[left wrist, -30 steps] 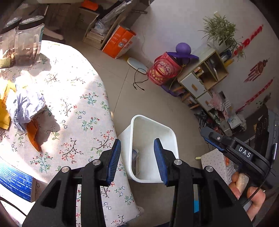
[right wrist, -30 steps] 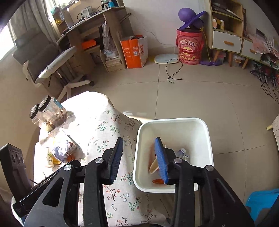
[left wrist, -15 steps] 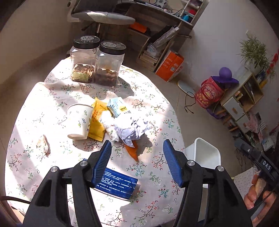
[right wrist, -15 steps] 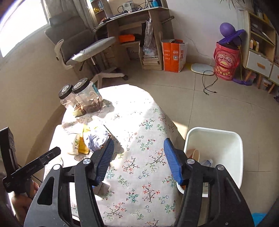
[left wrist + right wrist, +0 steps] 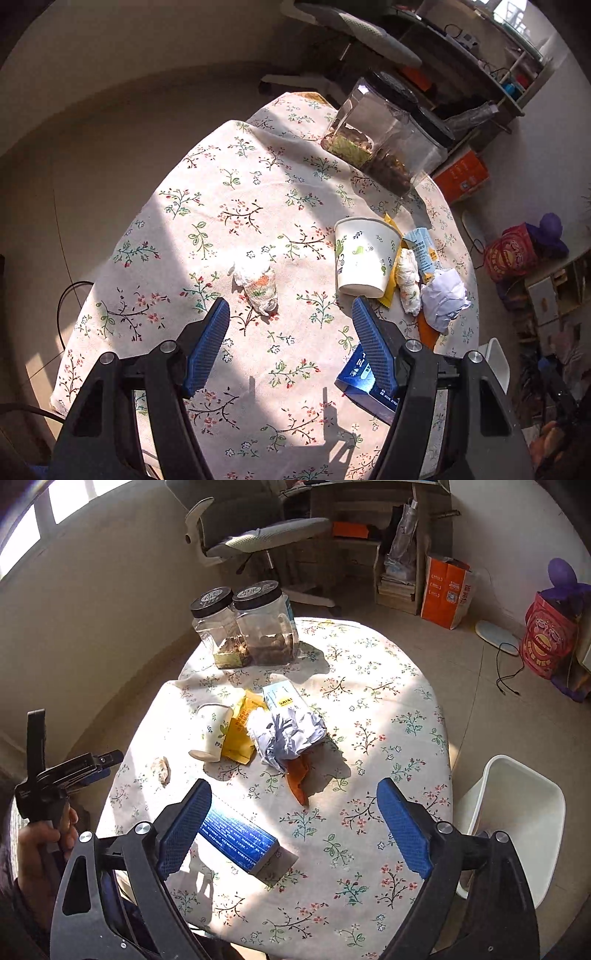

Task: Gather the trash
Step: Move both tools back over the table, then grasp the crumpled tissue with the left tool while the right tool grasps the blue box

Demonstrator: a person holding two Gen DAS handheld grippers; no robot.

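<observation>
Trash lies on a round table with a floral cloth (image 5: 236, 206). A crumpled printed tissue (image 5: 258, 286) lies just ahead of my open, empty left gripper (image 5: 291, 328). A paper cup (image 5: 364, 256) lies on its side beside a yellow wrapper (image 5: 240, 734), a second tissue wad (image 5: 408, 278) and a crumpled white paper ball (image 5: 286, 733). An orange scrap (image 5: 297, 775) and a blue box (image 5: 236, 836) lie before my open, empty right gripper (image 5: 295, 823). The white bin (image 5: 517, 812) stands on the floor at the table's right.
Two black-lidded jars (image 5: 245, 626) stand at the table's far side. A light blue packet (image 5: 282, 698) lies by the paper ball. An office chair (image 5: 255, 535), desk, orange bag (image 5: 445, 587) and red bucket (image 5: 546, 638) stand beyond.
Both grippers swung from above the bin to above the table and opened wider. The left now faces the printed tissue, the right faces the blue box and orange scrap.
</observation>
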